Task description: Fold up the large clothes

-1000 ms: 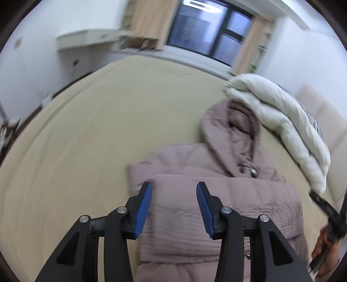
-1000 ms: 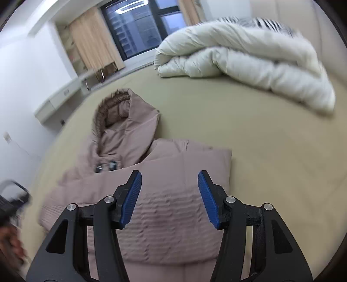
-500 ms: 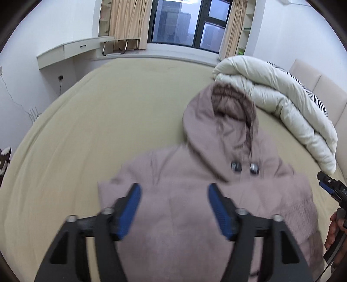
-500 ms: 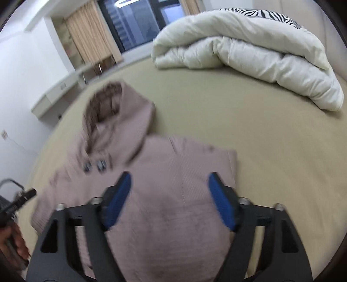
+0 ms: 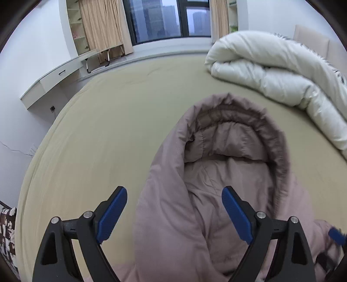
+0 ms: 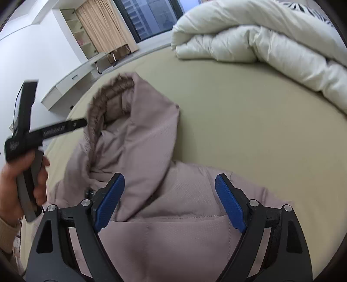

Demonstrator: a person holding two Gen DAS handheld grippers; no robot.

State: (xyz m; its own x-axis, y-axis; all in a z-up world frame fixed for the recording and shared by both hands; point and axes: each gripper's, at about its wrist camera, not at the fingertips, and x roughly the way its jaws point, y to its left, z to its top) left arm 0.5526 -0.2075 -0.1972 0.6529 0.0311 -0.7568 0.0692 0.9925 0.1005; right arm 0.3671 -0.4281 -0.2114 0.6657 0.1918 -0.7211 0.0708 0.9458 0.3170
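A mauve padded hooded jacket (image 5: 195, 217) lies on the olive bed (image 5: 108, 130), its body folded and its hood (image 5: 229, 138) stretched out toward the window. My left gripper (image 5: 173, 214) is open and empty, hovering over the left side of the hood's base. My right gripper (image 6: 169, 206) is open and empty above the jacket's (image 6: 173, 238) shoulder, just right of the hood (image 6: 134, 130). The left gripper's body and the hand holding it (image 6: 23, 156) show at the left of the right wrist view.
A rolled white duvet (image 5: 277, 67) lies at the far right of the bed, also in the right wrist view (image 6: 260, 43). A white desk (image 5: 56, 78) and curtained window (image 5: 164, 19) stand beyond the bed's far edge. Bare sheet lies left of the jacket.
Both grippers moved forward from the folded body up to the hood and opened wider. The hood now fills the near view.
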